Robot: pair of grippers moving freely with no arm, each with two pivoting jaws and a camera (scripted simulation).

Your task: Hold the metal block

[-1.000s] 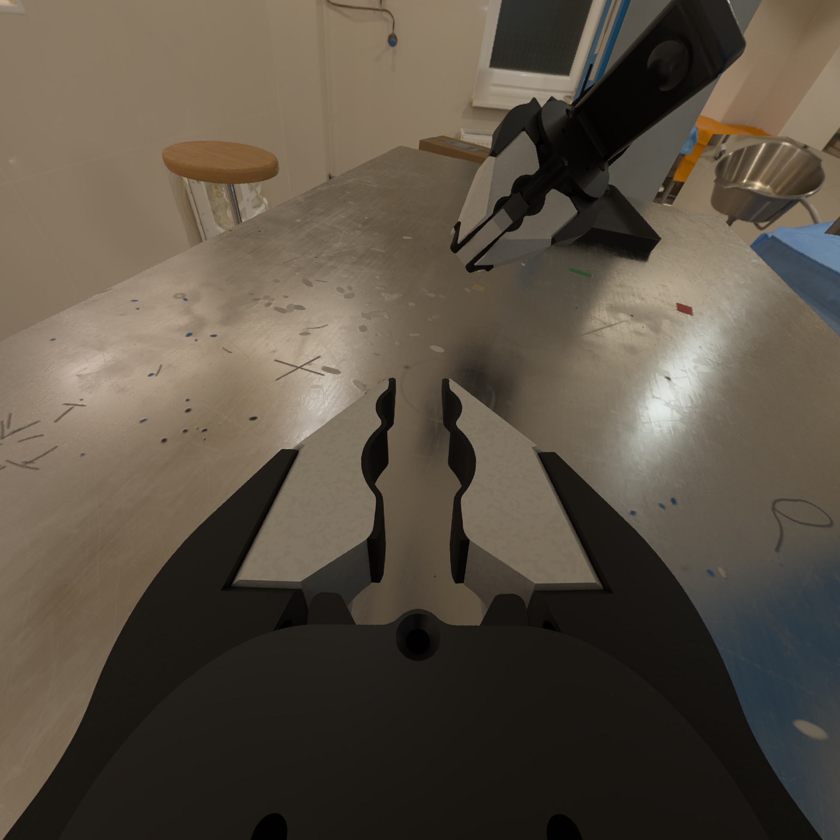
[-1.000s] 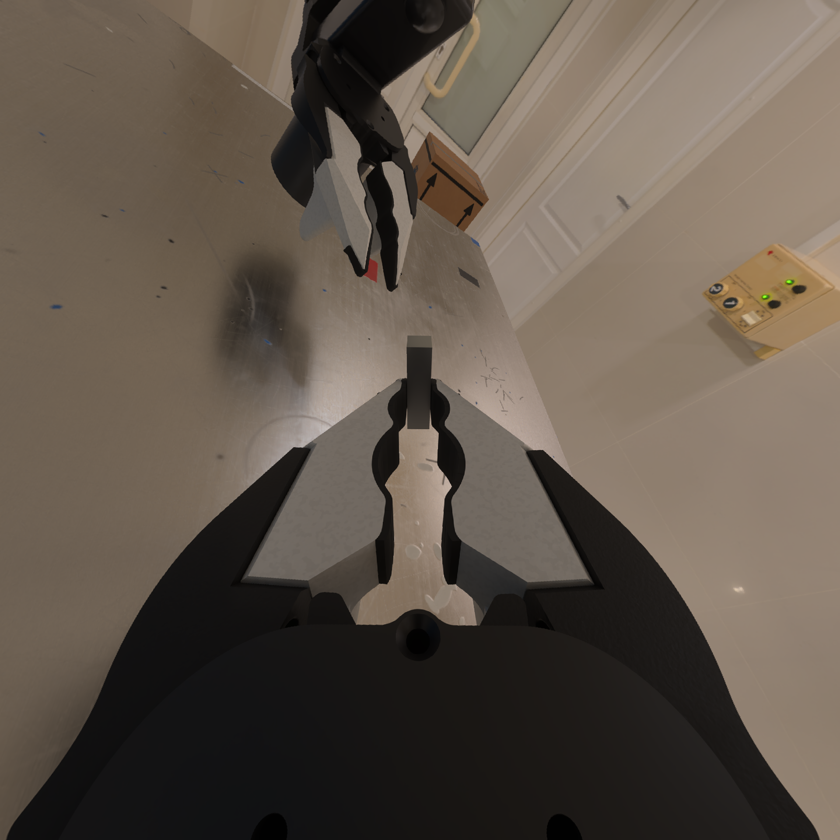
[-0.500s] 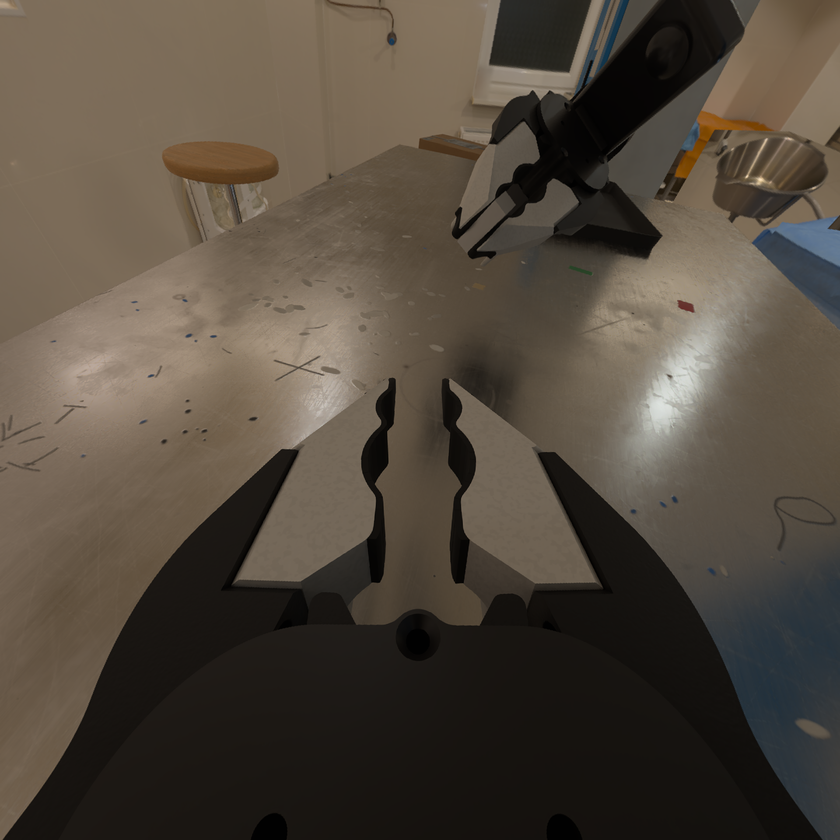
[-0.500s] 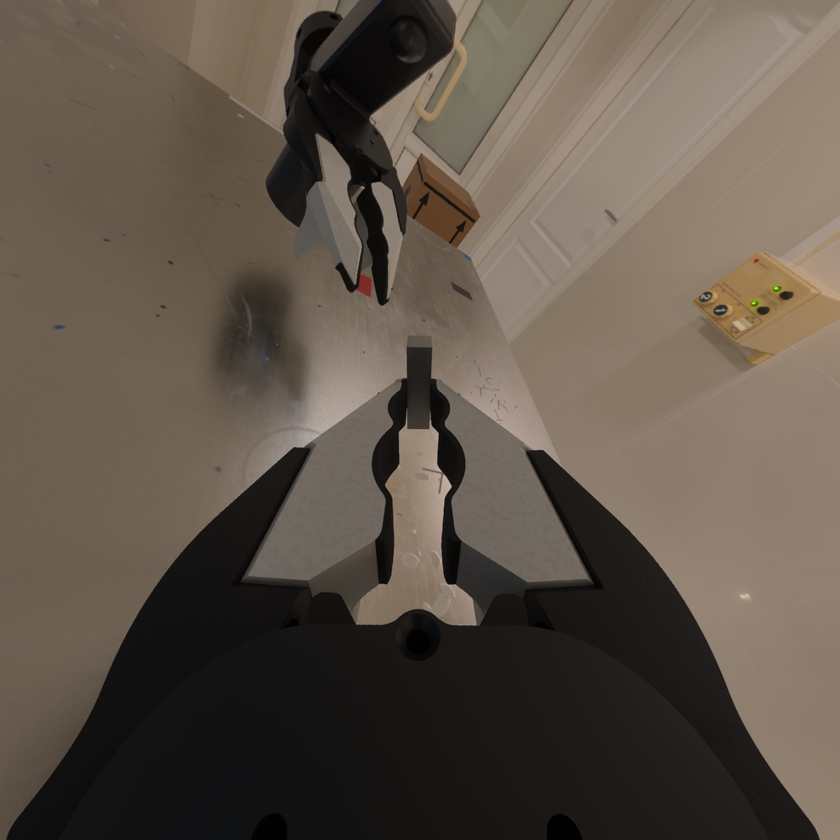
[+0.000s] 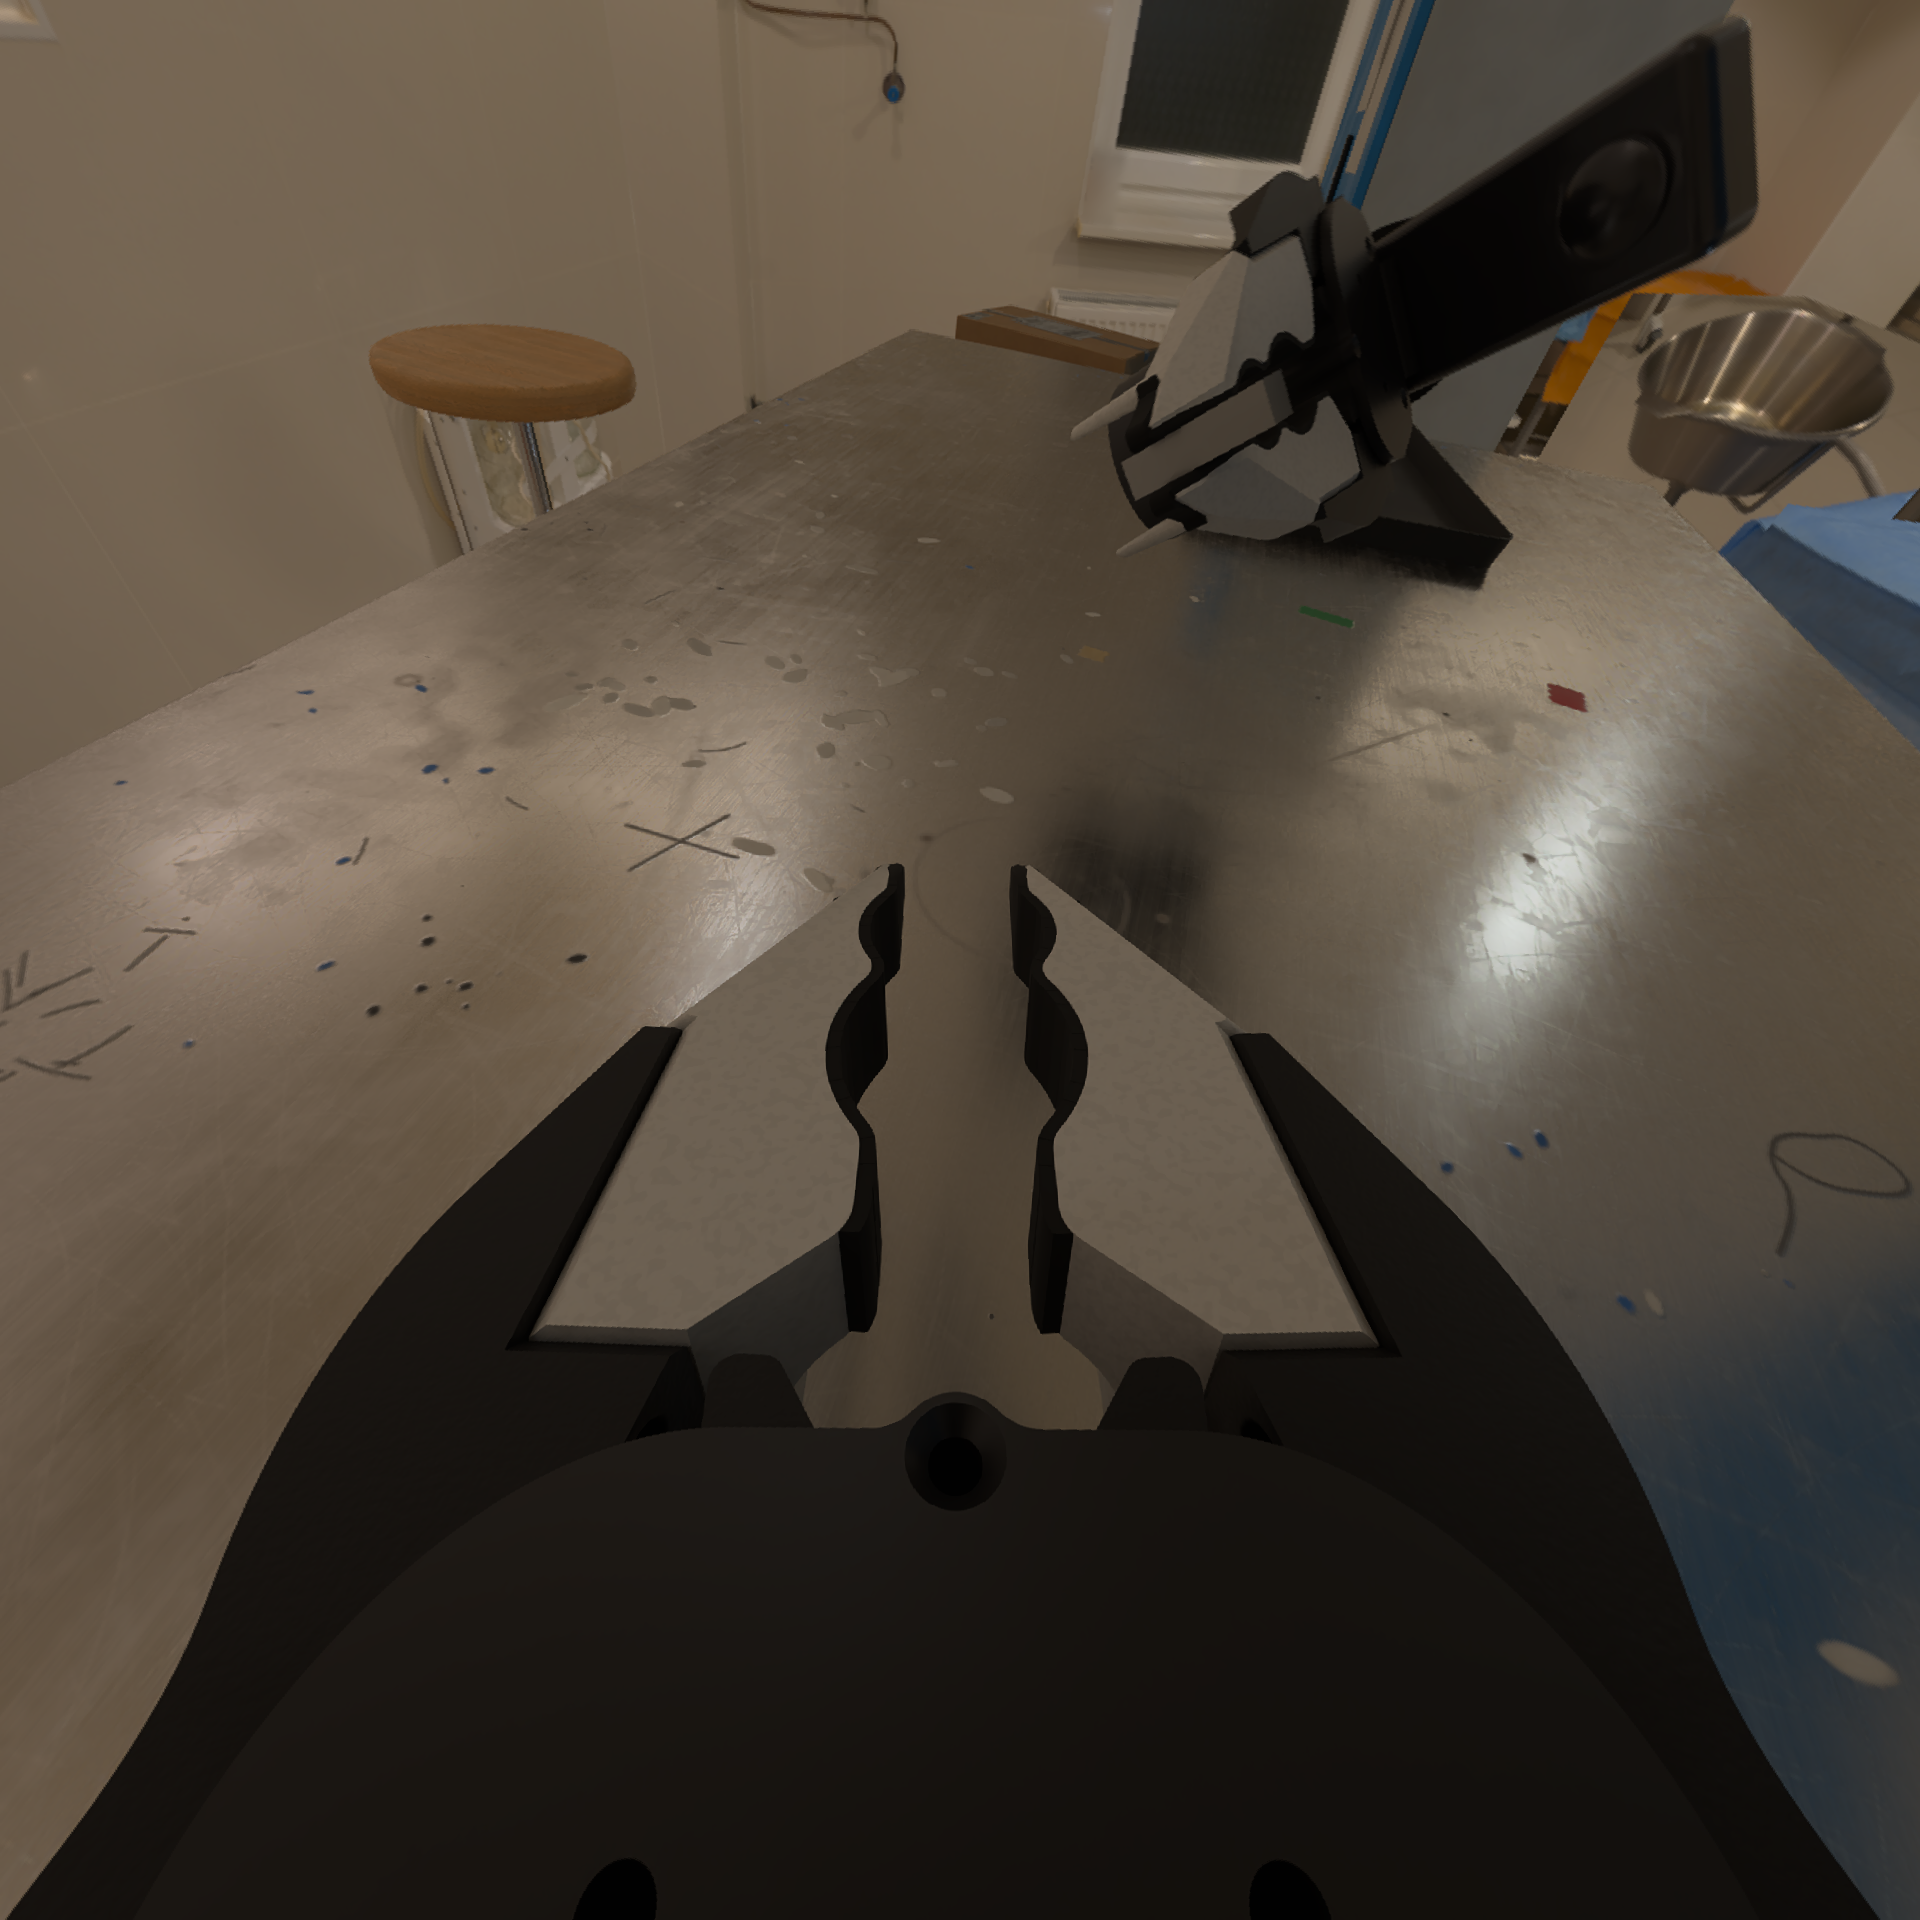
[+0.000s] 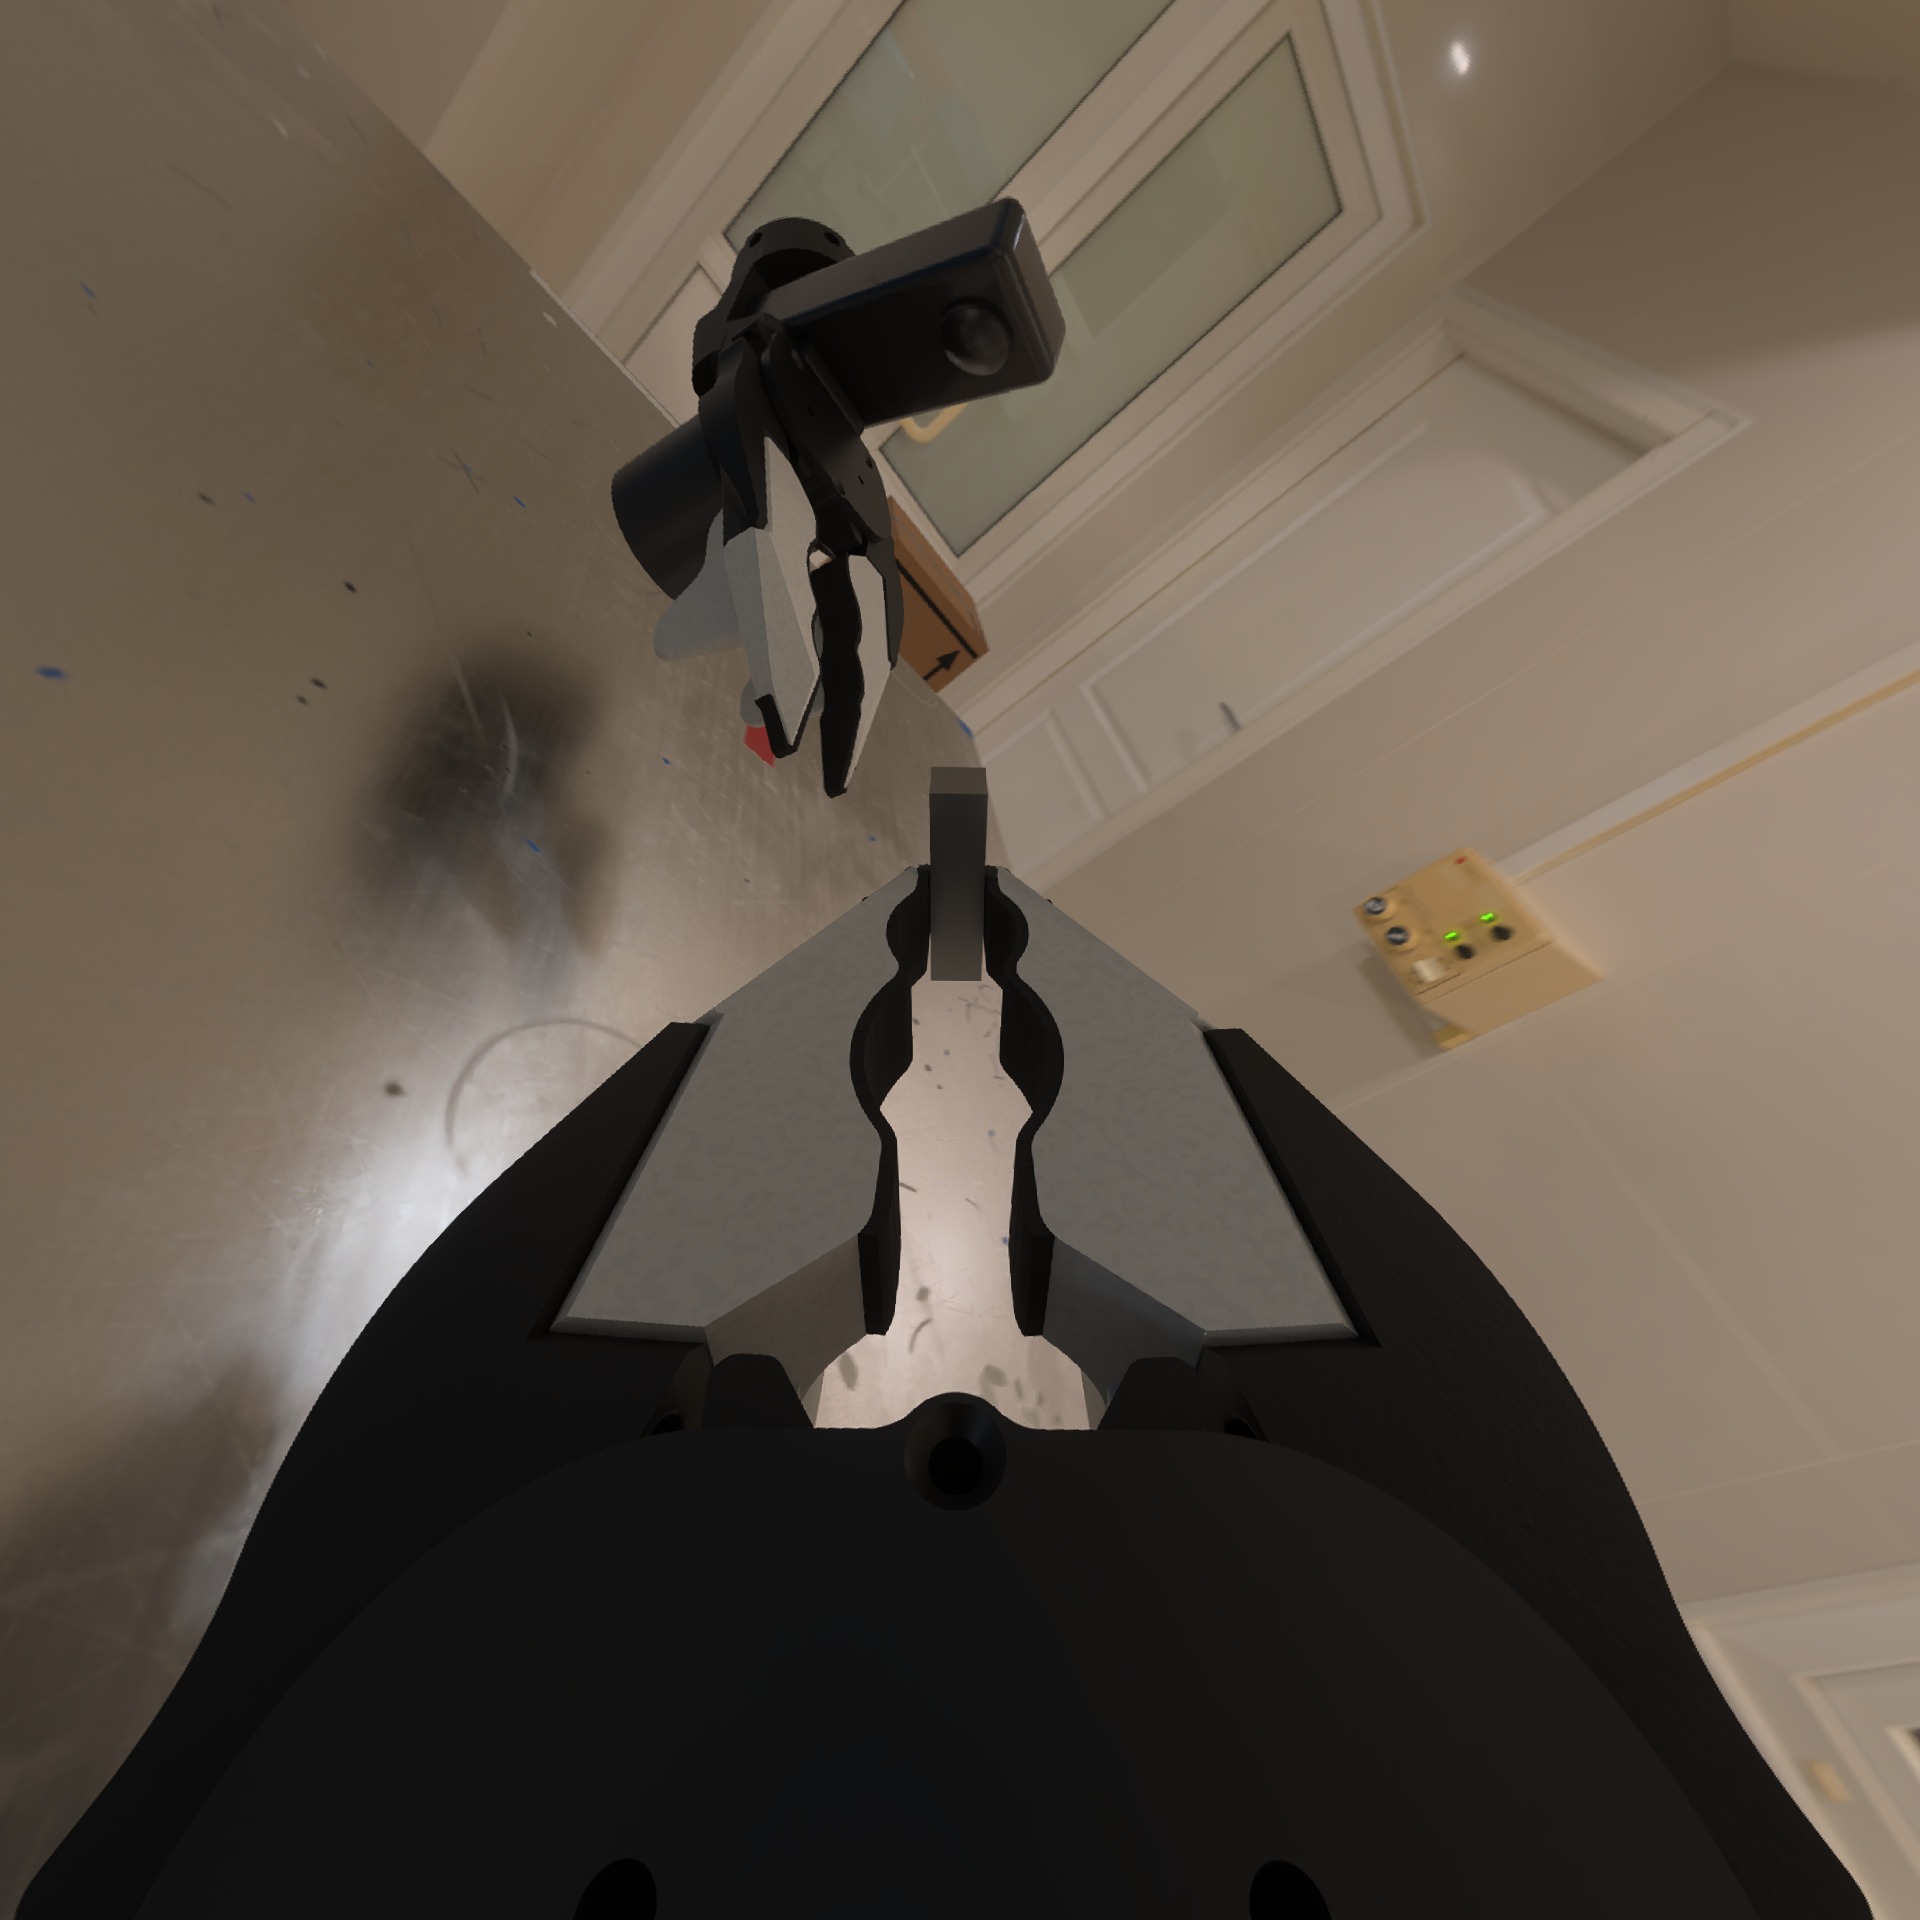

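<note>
The metal block (image 6: pixel 956 831) is a dark grey bar. My right gripper (image 6: pixel 956 881) is shut on it near the fingertips, and its far end sticks out past them. In the left wrist view the right gripper (image 5: pixel 1138 468) hangs above the far right of the steel table (image 5: pixel 416 831), rolled on its side, with the block (image 5: pixel 1210 436) between its fingers. My left gripper (image 5: pixel 958 878) is open and empty, low over the table's middle. It also shows in the right wrist view (image 6: pixel 816 758), just beyond the block and apart from it.
A black wedge stand (image 5: pixel 1444 520) sits on the table behind the right gripper. Off the table are a wooden stool (image 5: pixel 502 374) at the left, a steel bowl (image 5: pixel 1766 416) and a blue cloth (image 5: pixel 1839 582) at the right. A cardboard box (image 6: pixel 935 623) stands by the door.
My right gripper has risen and drawn back from the left gripper with the block still in it, rolling onto its side. The left gripper has not moved and stays open.
</note>
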